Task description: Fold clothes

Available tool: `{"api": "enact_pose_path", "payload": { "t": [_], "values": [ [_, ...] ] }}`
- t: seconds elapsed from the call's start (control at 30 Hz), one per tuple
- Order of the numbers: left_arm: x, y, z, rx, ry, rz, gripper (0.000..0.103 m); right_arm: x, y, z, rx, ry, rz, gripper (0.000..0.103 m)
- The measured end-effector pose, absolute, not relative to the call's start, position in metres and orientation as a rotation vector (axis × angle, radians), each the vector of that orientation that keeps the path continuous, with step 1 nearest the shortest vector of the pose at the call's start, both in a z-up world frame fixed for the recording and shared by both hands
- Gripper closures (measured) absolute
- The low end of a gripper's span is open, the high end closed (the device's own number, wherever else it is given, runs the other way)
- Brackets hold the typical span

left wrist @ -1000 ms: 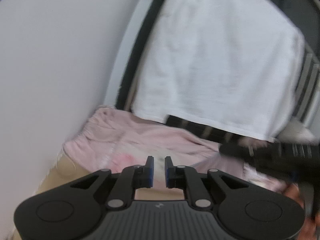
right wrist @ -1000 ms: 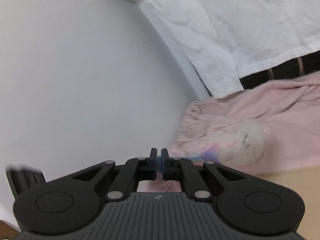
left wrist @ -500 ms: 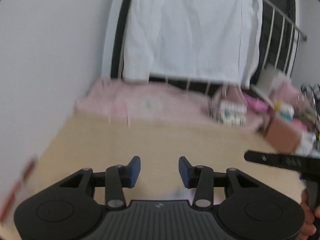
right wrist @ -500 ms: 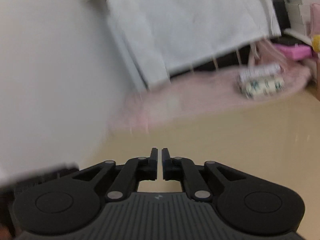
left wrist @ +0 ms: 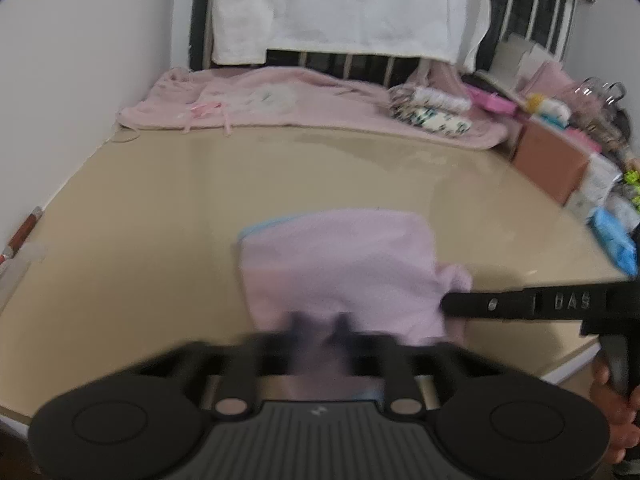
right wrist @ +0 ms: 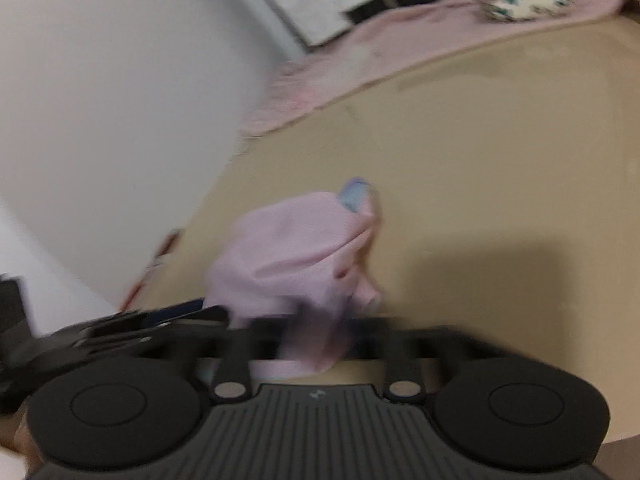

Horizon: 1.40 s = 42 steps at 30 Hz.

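A small lilac garment [left wrist: 340,264] with a light blue edge lies on the beige table [left wrist: 200,184] near its front edge. My left gripper [left wrist: 320,326] hovers over its near edge; its fingers are motion-blurred with a gap between them. My right gripper [left wrist: 444,304] comes in from the right and its tip touches the garment's right corner. In the right wrist view the garment [right wrist: 292,256] is bunched right in front of my right gripper [right wrist: 320,332], whose blurred fingers stand apart with cloth between them.
A pink garment [left wrist: 248,100] and small patterned items [left wrist: 432,112] lie along the table's far edge. Boxes and clutter [left wrist: 552,156] crowd the right side. A white cloth [left wrist: 340,4] hangs on a black rack behind. A wall [left wrist: 72,60] stands at the left.
Both grippers have pulled back from the pink garment at the far edge toward the front of the table. The lilac garment has come into view under them. The right gripper's fingers have spread.
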<state>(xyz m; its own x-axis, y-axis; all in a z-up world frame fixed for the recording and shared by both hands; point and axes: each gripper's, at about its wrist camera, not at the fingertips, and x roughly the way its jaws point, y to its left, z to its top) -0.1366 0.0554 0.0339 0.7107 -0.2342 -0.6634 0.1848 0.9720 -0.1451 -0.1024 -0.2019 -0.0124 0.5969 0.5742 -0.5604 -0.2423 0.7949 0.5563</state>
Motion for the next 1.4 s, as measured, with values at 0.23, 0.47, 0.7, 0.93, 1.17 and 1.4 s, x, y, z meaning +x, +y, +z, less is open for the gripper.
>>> {"api": "enact_pose_path", "payload": {
  "t": [0.23, 0.47, 0.7, 0.93, 1.17, 1.4],
  "values": [
    [-0.152, 0.072, 0.085, -0.115, 0.557, -0.261, 0.085, -0.117, -0.222, 0.100, 0.495, 0.393, 0.582, 0.102],
    [-0.131, 0.060, 0.085, -0.128, 0.619, -0.234, 0.077, -0.018, -0.235, 0.141, 0.223, 0.438, 0.143, 0.084],
    [-0.117, 0.014, 0.058, -0.012, 0.681, -0.337, 0.057, -0.021, -0.290, 0.069, 0.226, 0.573, 0.099, 0.053],
    [-0.097, -0.094, 0.041, 0.127, 0.692, -0.396, 0.035, -0.019, -0.336, 0.011, 0.225, 0.673, 0.037, 0.053],
    [-0.068, -0.132, 0.014, 0.292, 0.677, -0.247, 0.052, 0.016, -0.313, -0.003, -0.025, 0.722, 0.108, 0.087],
    [0.006, -0.065, 0.069, 0.353, 0.398, -0.035, 0.096, -0.031, -0.268, -0.006, -0.232, 0.702, 0.089, 0.099]
  ]
}}
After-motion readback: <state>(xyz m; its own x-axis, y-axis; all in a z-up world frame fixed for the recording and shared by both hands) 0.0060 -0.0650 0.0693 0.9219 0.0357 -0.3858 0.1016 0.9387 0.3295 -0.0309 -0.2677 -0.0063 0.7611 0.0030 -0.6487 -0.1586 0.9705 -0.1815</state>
